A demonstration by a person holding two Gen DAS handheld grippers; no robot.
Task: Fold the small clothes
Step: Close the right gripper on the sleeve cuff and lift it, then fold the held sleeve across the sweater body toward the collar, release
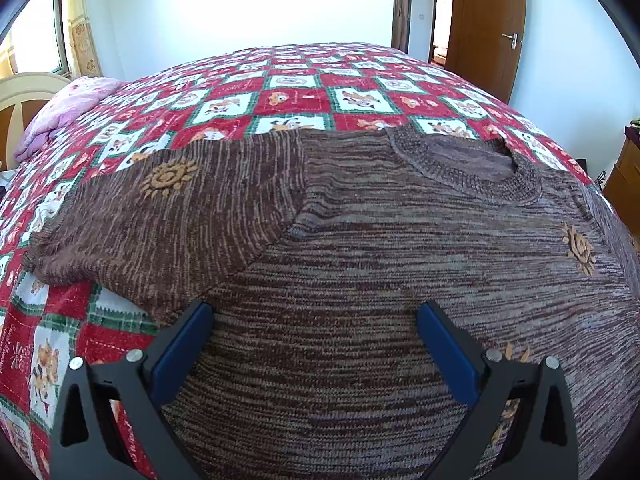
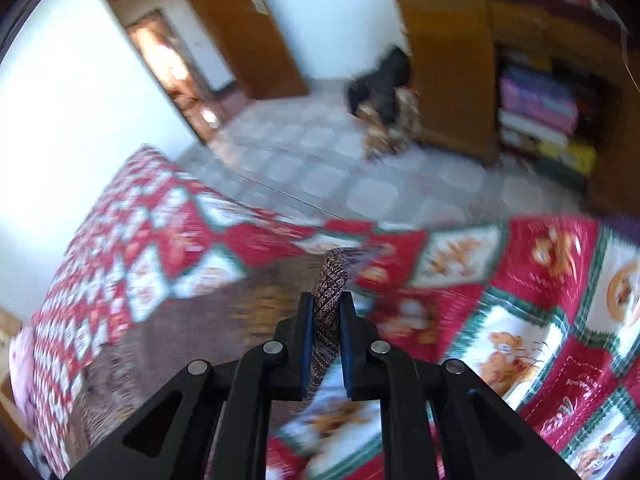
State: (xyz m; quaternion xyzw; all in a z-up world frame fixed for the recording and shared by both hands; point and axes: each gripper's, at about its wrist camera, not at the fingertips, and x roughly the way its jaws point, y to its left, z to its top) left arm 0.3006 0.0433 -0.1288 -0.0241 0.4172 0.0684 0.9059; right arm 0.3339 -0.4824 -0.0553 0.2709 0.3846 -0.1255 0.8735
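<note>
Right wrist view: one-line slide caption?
Right gripper shut on brown knit sweater edge above red patchwork quilt.

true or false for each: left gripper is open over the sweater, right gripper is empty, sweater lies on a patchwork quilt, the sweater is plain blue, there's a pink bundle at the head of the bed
1. The left gripper is open over the sweater. True: its jaws stand wide apart with the knit between them.
2. The right gripper is empty. False: it is shut on a knit edge of the sweater.
3. The sweater lies on a patchwork quilt. True.
4. The sweater is plain blue. False: it is a brown mottled knit with orange sun motifs.
5. A pink bundle lies at the head of the bed. True, beside the cream headboard.
</note>
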